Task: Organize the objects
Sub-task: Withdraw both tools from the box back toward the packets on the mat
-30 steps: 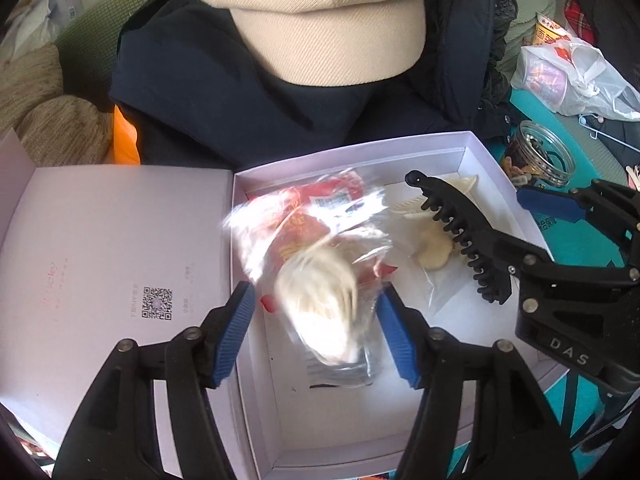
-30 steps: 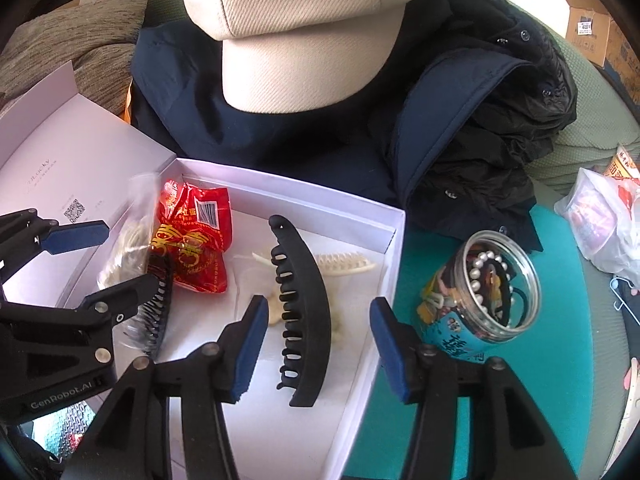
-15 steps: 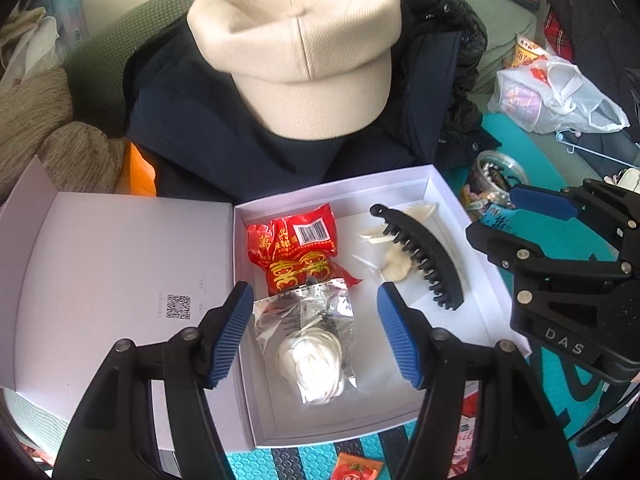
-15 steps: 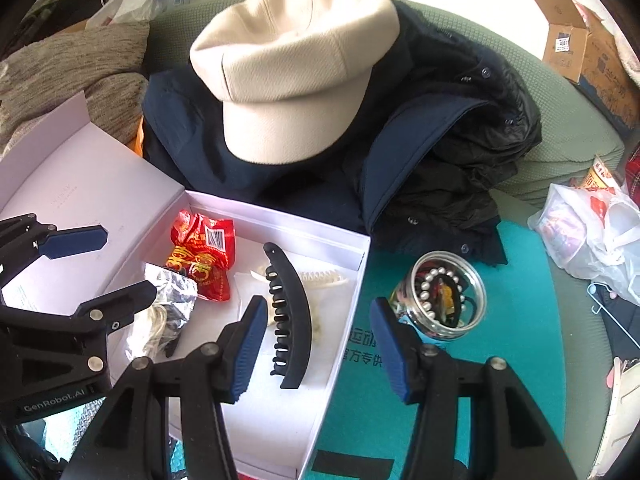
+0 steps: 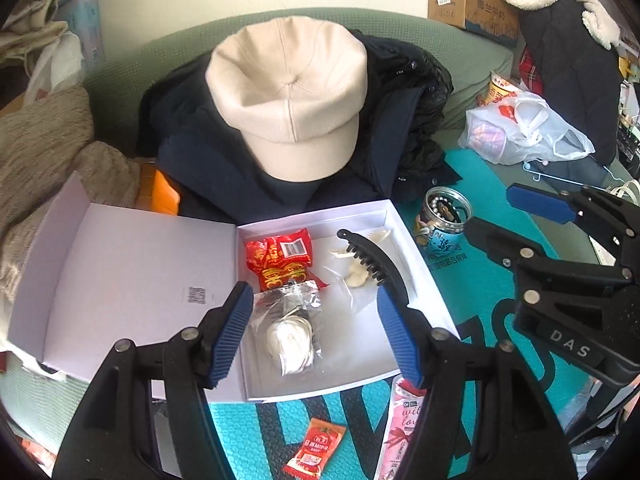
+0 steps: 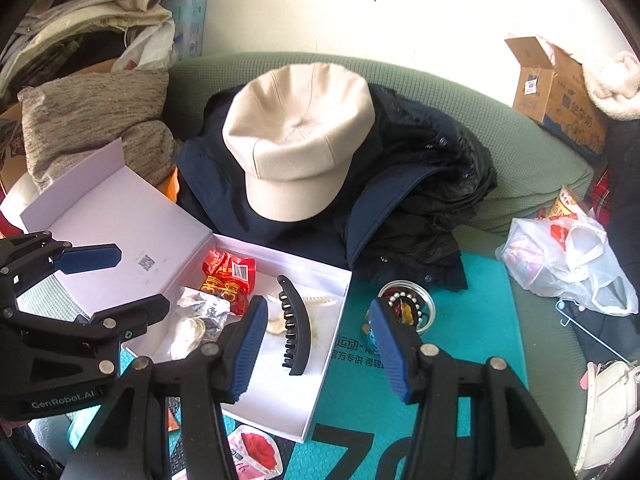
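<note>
The left tool (image 5: 316, 332) is hovering, blue pads apart and empty, over the white box (image 5: 424, 276) collecting the red snack packet (image 5: 280, 258), clear bagged item (image 5: 290, 332) and black hair claw (image 5: 372, 262), while the right tool (image 6: 316, 350) is hanging equally spread and empty beside it.

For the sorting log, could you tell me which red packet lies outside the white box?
The small red sachet on the teal mat; the larger red packet lies inside the white box.

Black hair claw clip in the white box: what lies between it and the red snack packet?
Left wrist view: bare box floor, plus a cream comb beside the clip; packet.
</note>
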